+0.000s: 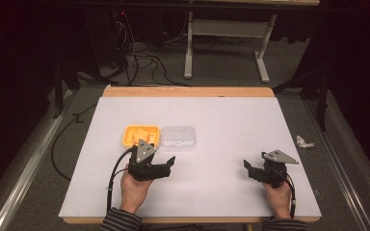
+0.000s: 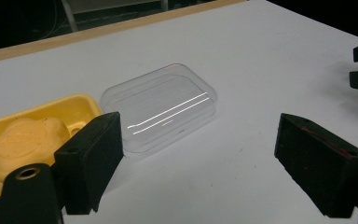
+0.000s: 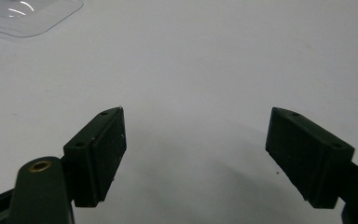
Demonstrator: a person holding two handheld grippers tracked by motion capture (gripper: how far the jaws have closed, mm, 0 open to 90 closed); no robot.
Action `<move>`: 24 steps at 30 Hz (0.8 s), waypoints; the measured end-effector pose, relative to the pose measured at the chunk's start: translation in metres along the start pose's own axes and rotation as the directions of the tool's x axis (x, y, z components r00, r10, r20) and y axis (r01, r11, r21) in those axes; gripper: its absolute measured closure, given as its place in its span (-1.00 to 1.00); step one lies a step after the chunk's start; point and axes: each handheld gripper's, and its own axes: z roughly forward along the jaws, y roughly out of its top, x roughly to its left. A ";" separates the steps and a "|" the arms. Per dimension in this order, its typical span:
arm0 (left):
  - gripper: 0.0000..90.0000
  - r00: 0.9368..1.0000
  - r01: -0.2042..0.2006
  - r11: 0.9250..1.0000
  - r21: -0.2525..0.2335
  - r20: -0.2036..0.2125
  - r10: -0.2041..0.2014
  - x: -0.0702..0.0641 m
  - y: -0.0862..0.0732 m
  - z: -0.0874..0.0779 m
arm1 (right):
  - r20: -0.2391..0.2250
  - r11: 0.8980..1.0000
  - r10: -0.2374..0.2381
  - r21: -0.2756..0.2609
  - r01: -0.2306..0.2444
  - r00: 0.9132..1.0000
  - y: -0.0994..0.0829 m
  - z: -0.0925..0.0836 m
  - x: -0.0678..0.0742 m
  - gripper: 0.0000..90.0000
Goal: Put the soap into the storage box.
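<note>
A yellow tray [image 1: 131, 131] lies on the white table top [image 1: 221, 120], left of centre, with a pale yellow moulded lump [image 1: 142, 136] in it. Right beside the tray lies a clear plastic box lid [image 1: 178, 138]. My left gripper [image 1: 168, 164] hovers just in front of the two, pointing right, open with nothing between its jaws. In the left gripper view the lid [image 2: 158, 107] and the tray [image 2: 70, 109] holding the lump [image 2: 23, 140] lie beyond the left gripper [image 2: 200, 140]. My right gripper [image 1: 248, 169] stands open over bare table at the right; in its own view the right gripper [image 3: 196, 135] holds nothing.
The table's wooden edge [image 1: 188, 91] runs along the far side. A crumpled white scrap [image 1: 304, 142] lies on the floor to the right. Cables [image 1: 144, 62] and a white desk frame [image 1: 224, 43] stand beyond the table. A corner of the lid [image 3: 28, 14] shows at the upper left of the right gripper view.
</note>
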 end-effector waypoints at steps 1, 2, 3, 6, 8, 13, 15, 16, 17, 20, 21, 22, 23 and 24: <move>-0.65 1.000 0.000 1.000 0.005 0.002 0.000 -0.001 -0.001 0.000 | 0.002 1.000 0.000 0.004 0.000 1.000 0.000 0.000 0.000 -0.55; -0.65 1.000 -0.001 1.000 0.011 0.007 0.001 -0.002 -0.001 0.000 | 0.003 1.000 0.002 0.005 -0.002 1.000 0.000 0.000 0.000 -0.55; -0.65 1.000 0.011 1.000 0.017 0.015 -0.012 -0.003 -0.002 0.000 | 0.004 1.000 0.001 0.006 -0.001 1.000 0.000 0.000 0.000 -0.55; -0.65 1.000 0.013 1.000 0.026 0.021 -0.014 -0.005 -0.003 0.001 | 0.002 1.000 -0.002 0.009 0.002 1.000 0.000 0.001 0.000 -0.55; -0.65 0.999 0.016 0.999 0.032 0.029 -0.017 -0.006 -0.004 0.001 | 0.001 1.000 -0.002 0.009 0.002 1.000 0.000 0.001 0.000 -0.55; -0.66 0.999 0.009 0.998 0.054 0.039 -0.011 -0.010 -0.009 0.002 | 0.000 1.000 -0.007 0.010 0.007 1.000 0.000 0.001 0.000 -0.55; -0.66 0.999 0.005 0.998 0.065 0.042 -0.007 -0.011 -0.011 0.003 | 0.001 1.000 -0.004 0.013 0.004 1.000 0.000 0.001 0.001 -0.55; -0.66 0.999 0.003 0.998 0.067 0.042 -0.006 -0.012 -0.012 0.004 | 0.001 1.000 -0.004 0.014 0.004 1.000 0.000 0.001 0.001 -0.55; -0.66 0.999 0.000 0.997 0.072 0.044 -0.003 -0.012 -0.013 0.004 | 0.001 1.000 -0.004 0.014 0.004 1.000 0.000 0.001 0.001 -0.55; -0.66 0.999 0.007 0.997 0.075 0.049 -0.010 -0.014 -0.015 0.004 | -0.001 1.000 -0.007 0.016 0.007 1.000 0.001 0.001 0.001 -0.55; -0.66 0.999 0.002 0.997 0.080 0.049 -0.006 -0.014 -0.016 0.005 | -0.002 1.000 -0.007 0.015 0.007 1.000 0.001 0.001 0.001 -0.55; -0.66 0.999 0.008 0.997 0.081 0.048 -0.012 -0.015 -0.016 0.005 | -0.001 1.000 -0.007 0.016 0.007 1.000 0.001 0.001 0.001 -0.55; -0.66 0.999 0.009 0.996 0.086 0.049 -0.013 -0.015 -0.017 0.006 | -0.001 1.000 -0.007 0.016 0.007 1.000 0.001 0.001 0.001 -0.55; -0.66 0.999 0.009 0.996 0.091 0.050 -0.014 -0.015 -0.018 0.006 | -0.001 1.000 -0.004 0.015 0.004 1.000 0.000 0.001 0.001 -0.55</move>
